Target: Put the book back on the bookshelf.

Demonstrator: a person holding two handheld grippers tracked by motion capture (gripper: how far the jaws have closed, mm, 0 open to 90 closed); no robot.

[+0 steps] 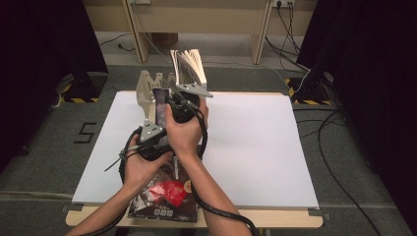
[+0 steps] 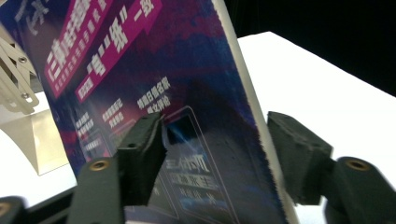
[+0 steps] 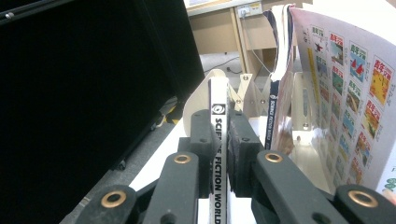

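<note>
A thin magazine [image 3: 218, 100] with a white spine reading "SCIENCE FICTION WORLD" stands upright at the wooden rack [image 1: 145, 91]. My right gripper [image 3: 219, 126] is shut on that spine, one pad on each side. In the high view the right gripper [image 1: 169, 101] is just in front of the rack, with the dark magazine [image 1: 160, 105] at its left. My left gripper [image 1: 156, 123] is close below it. A purple and blue magazine cover [image 2: 187, 79] stands between the wide jaws of the left gripper [image 2: 217, 149]. Its right pad [image 2: 299, 158] stands clear of the cover's edge.
A second magazine [image 1: 189, 66] stands fanned open in the rack, its colourful pages [image 3: 345, 84] close on the right. Another magazine [image 1: 162, 194] lies flat at the front edge of the white table [image 1: 255, 142]. Black curtains stand on both sides.
</note>
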